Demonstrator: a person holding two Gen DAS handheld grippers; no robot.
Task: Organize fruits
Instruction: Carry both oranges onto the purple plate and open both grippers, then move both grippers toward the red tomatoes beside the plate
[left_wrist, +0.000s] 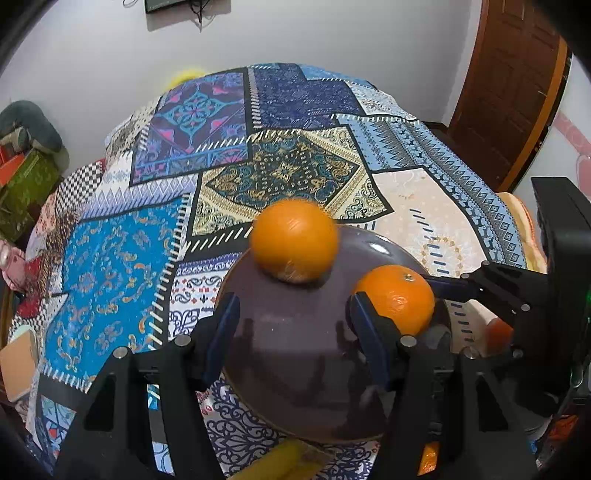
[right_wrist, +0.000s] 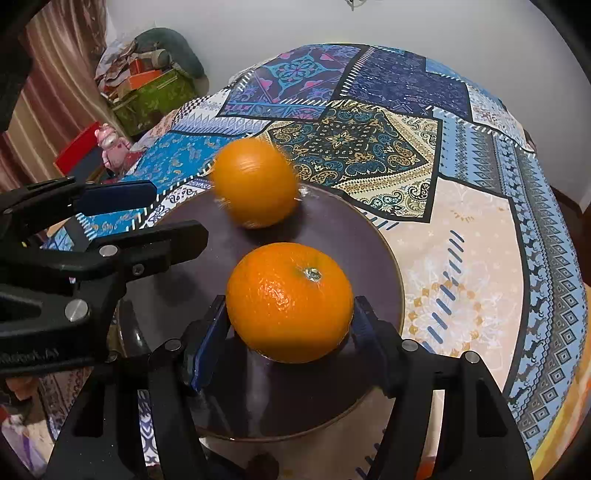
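A dark round plate (left_wrist: 295, 350) (right_wrist: 369, 236) lies on the patterned tablecloth. Two oranges are on it. The far orange (left_wrist: 294, 240) (right_wrist: 255, 182) is motion-blurred near the plate's far rim. The near orange (right_wrist: 290, 301) (left_wrist: 397, 297), stem up, sits between the pads of my right gripper (right_wrist: 290, 321), which closes on it just over the plate. My left gripper (left_wrist: 291, 325) is open and empty above the plate, its fingers (right_wrist: 122, 199) reaching in from the left in the right wrist view.
The patchwork tablecloth (left_wrist: 280, 173) covers the table. A yellow fruit, maybe a banana (left_wrist: 291, 461), lies at the near edge below the plate. Boxes and clutter (right_wrist: 147, 88) stand at the back left, a pink figure (right_wrist: 109, 142) beside the table, a wooden door (left_wrist: 513, 88) at right.
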